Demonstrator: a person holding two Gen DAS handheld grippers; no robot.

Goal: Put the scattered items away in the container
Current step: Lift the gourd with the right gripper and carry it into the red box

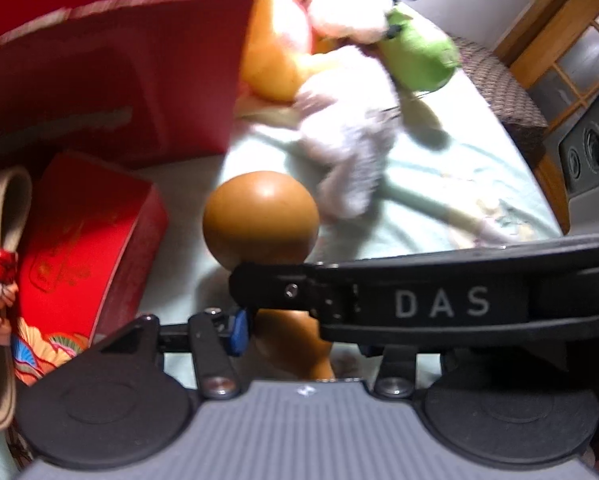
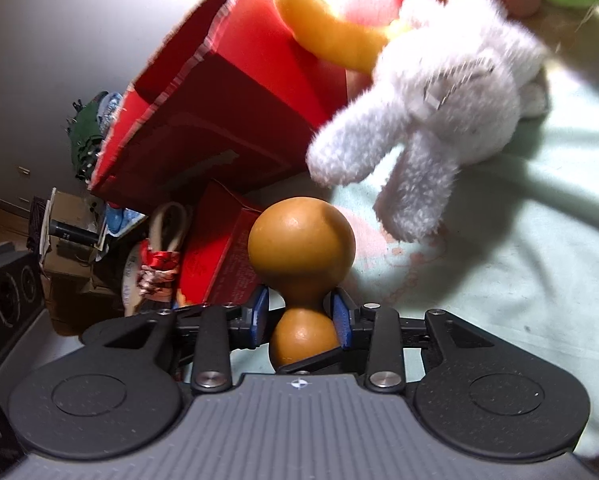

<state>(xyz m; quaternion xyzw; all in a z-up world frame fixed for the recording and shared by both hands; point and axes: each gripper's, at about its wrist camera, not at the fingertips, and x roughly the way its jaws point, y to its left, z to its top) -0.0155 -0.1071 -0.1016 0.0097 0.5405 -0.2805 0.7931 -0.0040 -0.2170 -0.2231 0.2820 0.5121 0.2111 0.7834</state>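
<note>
**A:** Pale green bedsheet fills the left wrist view. Where's the gourd?

**B:** The brown gourd is dead ahead of the left gripper. Its big bulb is just past the fingertips and its small bulb sits between them. A black bar marked DAS comes in from the right, ends at the gourd's waist and hides the right finger.

**A:** Left fingers closed?

**B:** Cannot tell, only one blue pad shows.

**A:** Container?

**B:** The red paper bag is ahead-left of the fingers, mouth open. A red box lies left of them. The white plush rabbit, orange plush and green plush are farther ahead.

**A:** Right wrist view?

**B:** The right gripper is clamped on the gourd at its narrow waist, a blue pad on each side and the big bulb beyond the tips. The bag is ahead-left, tilted. The box is just left of the fingers. The rabbit is ahead-right on the sheet, apart from the gourd
</note>
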